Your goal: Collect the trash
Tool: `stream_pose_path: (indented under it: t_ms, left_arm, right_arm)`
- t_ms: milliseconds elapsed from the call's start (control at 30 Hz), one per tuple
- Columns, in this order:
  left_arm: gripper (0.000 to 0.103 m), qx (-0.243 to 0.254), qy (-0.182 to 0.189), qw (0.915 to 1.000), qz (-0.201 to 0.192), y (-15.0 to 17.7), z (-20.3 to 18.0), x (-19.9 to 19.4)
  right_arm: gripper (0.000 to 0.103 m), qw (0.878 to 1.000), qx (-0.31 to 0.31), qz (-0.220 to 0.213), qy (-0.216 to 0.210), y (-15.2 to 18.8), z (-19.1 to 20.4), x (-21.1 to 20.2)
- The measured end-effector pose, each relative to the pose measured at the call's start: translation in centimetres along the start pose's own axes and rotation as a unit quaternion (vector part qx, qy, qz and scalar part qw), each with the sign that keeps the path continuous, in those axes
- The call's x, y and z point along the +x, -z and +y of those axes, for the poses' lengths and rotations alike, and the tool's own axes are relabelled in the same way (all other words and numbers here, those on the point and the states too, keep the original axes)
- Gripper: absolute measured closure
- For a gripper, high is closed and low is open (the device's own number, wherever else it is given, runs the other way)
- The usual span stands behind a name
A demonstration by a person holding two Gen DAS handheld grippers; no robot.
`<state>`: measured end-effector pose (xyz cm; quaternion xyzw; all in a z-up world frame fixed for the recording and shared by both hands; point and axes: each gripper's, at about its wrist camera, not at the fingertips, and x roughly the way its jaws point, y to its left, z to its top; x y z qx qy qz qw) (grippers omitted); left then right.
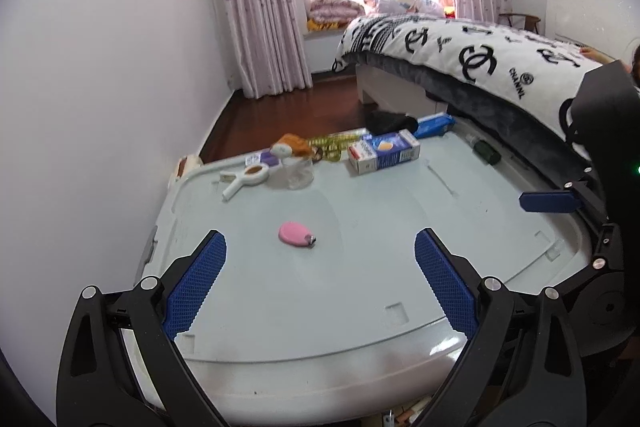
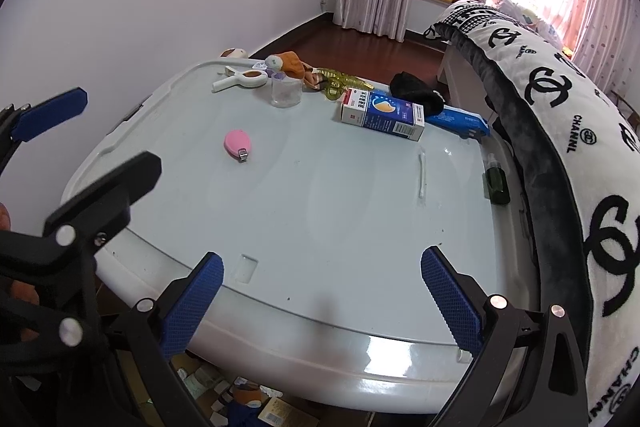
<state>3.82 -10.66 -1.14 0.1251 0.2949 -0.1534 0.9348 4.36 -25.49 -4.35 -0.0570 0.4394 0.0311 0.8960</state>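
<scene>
With both my grippers hovering over the near edge of the pale lid that serves as my counter [image 1: 360,267], neither one holds anything. My left gripper [image 1: 320,283] has its blue-padded fingers spread wide apart, and my right gripper [image 2: 320,301] is spread just as wide; between each pair there is only bare counter.

Closest to me lies a pink nail clipper [image 2: 237,143], alone on the left half of the counter, well apart from everything else. Toward the far edge sits a blue and white carton [image 2: 383,114], lying on its side. Left of it stands a small clear plastic cup [image 2: 285,90], upright, and just beside that a white clip [image 2: 240,78] lies flat. Behind the cup an orange and white crumpled thing [image 2: 288,62] touches some yellow-green plastic pieces [image 2: 340,83]; I cannot tell what either is. A black cloth lump [image 2: 416,91] and a blue packet [image 2: 460,121] sit past the carton at the far right corner. A thin white stick [image 2: 422,173] lies on the right half, and a dark green bottle [image 2: 496,185] rests by the right rim, next to the bed with its black and white blanket [image 2: 560,99].
</scene>
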Motion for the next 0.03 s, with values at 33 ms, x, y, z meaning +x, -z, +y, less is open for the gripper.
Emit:
stream_pose_path:
  t_ms: [33]
  left_arm:
    - [0.010,0.000,-0.006,1.0000,-0.001,0.03,0.04,0.03]
  right_arm:
    - [0.005,1.000,0.000,0.001,0.001,0.03,0.01,0.03]
